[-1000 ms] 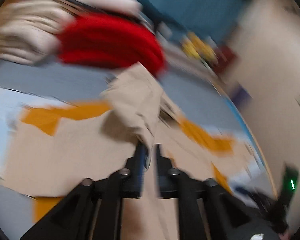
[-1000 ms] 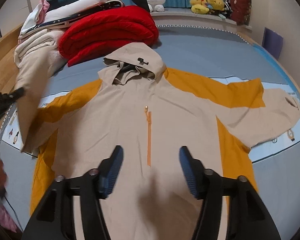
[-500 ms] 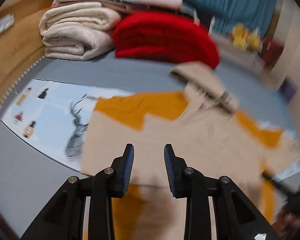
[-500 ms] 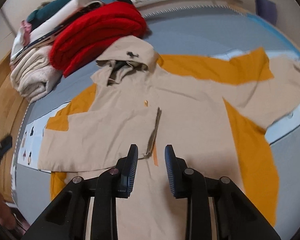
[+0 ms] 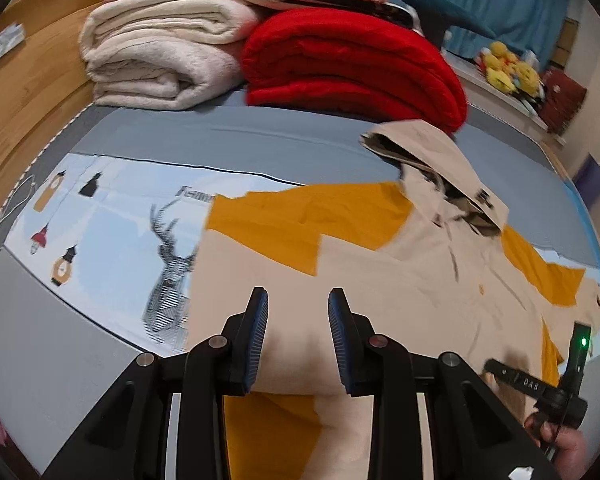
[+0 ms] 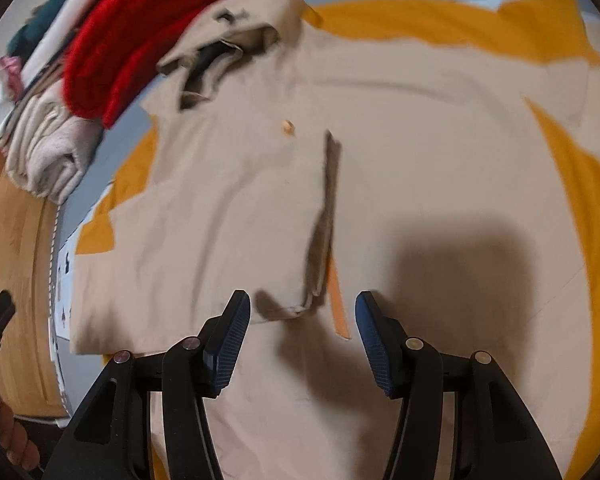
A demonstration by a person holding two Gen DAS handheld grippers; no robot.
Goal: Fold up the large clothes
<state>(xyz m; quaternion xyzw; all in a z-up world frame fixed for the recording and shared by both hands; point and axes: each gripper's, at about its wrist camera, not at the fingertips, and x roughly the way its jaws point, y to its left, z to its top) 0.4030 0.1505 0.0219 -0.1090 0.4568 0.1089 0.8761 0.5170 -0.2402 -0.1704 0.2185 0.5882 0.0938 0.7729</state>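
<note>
A beige and orange hooded jacket (image 5: pixel 400 280) lies front up on the bed, its hood (image 5: pixel 440 156) toward the red blanket. One sleeve (image 6: pixel 220 220) is folded across the chest, and its cuff (image 6: pixel 316 280) ends beside the orange zip. My left gripper (image 5: pixel 298 294) hovers over that folded sleeve, open by a narrow gap with nothing in it. My right gripper (image 6: pixel 302 296) hangs low over the jacket's chest (image 6: pixel 420 140). Its jaws are opening; the cuff lies just ahead of them, untouched. The right gripper's body (image 5: pixel 540 384) shows at the lower right of the left wrist view.
A folded red blanket (image 5: pixel 348 64) and cream blankets (image 5: pixel 156 64) are stacked at the head of the bed. The wooden bed frame (image 5: pixel 20 92) runs along the left. A deer-print sheet (image 5: pixel 168 260) lies under the jacket. Plush toys (image 5: pixel 508 72) sit on the far ledge.
My left gripper let go of the sleeve it held, which now lies across the chest, and it swung back over it. My right gripper sank toward the jacket, narrowed, then widened.
</note>
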